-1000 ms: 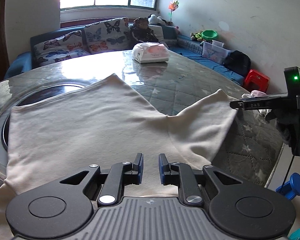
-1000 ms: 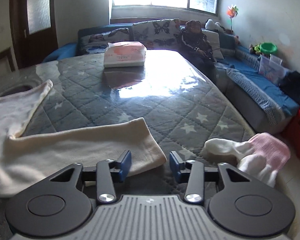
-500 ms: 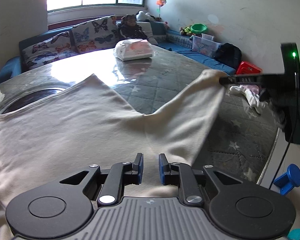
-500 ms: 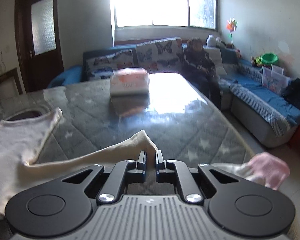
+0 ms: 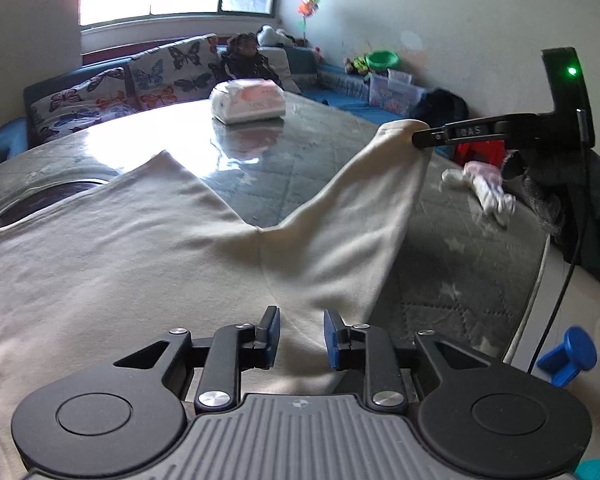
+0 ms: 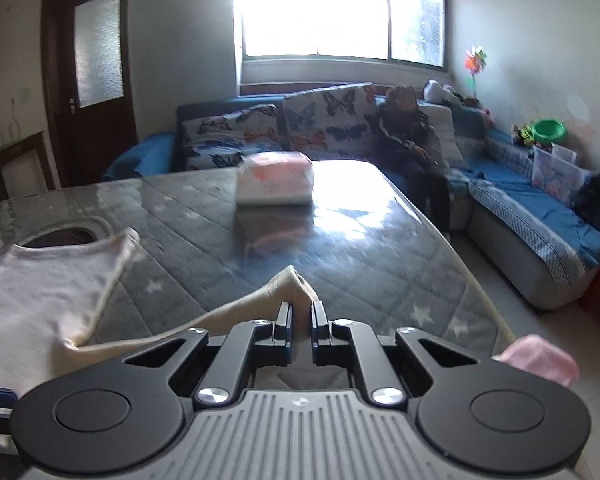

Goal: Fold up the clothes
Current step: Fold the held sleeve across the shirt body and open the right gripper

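Note:
A cream garment [image 5: 140, 260] lies spread on the grey quilted table [image 5: 460, 280], with two long parts pointing away from me. My right gripper [image 6: 301, 316] is shut on the end of the right-hand part [image 6: 288, 280] and holds it up off the table. In the left wrist view that gripper [image 5: 420, 140] shows at the right, with the cloth hanging from it in a slope. My left gripper [image 5: 301, 328] hovers open low over the garment's near middle, with nothing between its fingers.
A pack of tissues [image 5: 248, 102] sits at the table's far side. Small pink and white clothes [image 5: 480, 184] lie by the right edge. A round opening [image 5: 40, 196] is at the table's left. A person [image 6: 408, 136] sits on the sofa behind.
My right gripper has shut on the end of the garment's right-hand part and lifted it off the table. My left gripper stays over the garment, its fingers a little wider apart.

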Available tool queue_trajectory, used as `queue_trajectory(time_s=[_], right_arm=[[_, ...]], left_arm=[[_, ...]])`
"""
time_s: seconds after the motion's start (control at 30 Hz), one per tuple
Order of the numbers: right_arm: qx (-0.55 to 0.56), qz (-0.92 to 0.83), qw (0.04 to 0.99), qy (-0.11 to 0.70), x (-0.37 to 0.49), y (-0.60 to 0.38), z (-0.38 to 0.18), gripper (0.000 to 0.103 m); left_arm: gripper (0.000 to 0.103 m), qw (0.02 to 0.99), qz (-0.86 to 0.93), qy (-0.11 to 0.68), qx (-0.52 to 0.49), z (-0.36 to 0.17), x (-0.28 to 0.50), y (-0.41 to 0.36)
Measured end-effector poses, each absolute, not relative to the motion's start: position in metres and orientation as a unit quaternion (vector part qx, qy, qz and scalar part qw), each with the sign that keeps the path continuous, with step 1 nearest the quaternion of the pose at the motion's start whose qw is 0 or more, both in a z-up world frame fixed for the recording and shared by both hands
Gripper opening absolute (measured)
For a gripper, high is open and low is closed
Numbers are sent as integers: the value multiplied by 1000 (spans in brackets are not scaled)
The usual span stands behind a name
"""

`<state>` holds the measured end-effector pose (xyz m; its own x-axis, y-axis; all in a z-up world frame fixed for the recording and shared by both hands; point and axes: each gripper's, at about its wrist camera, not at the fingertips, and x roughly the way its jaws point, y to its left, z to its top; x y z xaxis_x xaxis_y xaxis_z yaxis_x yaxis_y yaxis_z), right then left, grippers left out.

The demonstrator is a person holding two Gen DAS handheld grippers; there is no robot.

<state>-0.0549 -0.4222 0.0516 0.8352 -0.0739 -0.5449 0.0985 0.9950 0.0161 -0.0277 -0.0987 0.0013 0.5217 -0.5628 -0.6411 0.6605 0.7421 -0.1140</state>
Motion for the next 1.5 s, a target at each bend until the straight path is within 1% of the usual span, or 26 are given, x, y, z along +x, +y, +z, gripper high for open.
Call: queue_trajectory(time_s=[0.13,0.3,0.43,0.77,1.0,1.07,1.13,1.3,1.47,1.5], right_arm=[[-1,-18,962,271,-56,-395,82,8],[-35,30,966,253,-56,-348,121,8],[-70,80,964,245,-58,-296,141,8],[-126,227,925,277,-40,-170,120,8],[-149,289,884,335,-22,-116,74,8],[-145,302,877,345,-26,-111,66,9],[-141,309,875,346,-29,-112,63,12],[-132,306,882,334,-36,-128,71,13],[-122,291,892,323,-50,-166,81,25],[-122,286,895,321,-54,-175,83,31]], left_arm=[[30,880,-333,334,53,7,-24,-73],[31,892,-308,328,27,8,-23,-34],[32,900,-294,322,8,6,-27,-6],[34,915,-255,312,-35,0,-39,50],[37,920,-227,316,-49,-3,-47,70],[38,920,-222,318,-49,-3,-47,73],[41,921,-217,319,-48,-2,-47,74],[41,922,-216,319,-43,1,-44,73],[42,923,-208,321,-38,3,-42,71],[42,924,-206,320,-37,4,-42,71]])
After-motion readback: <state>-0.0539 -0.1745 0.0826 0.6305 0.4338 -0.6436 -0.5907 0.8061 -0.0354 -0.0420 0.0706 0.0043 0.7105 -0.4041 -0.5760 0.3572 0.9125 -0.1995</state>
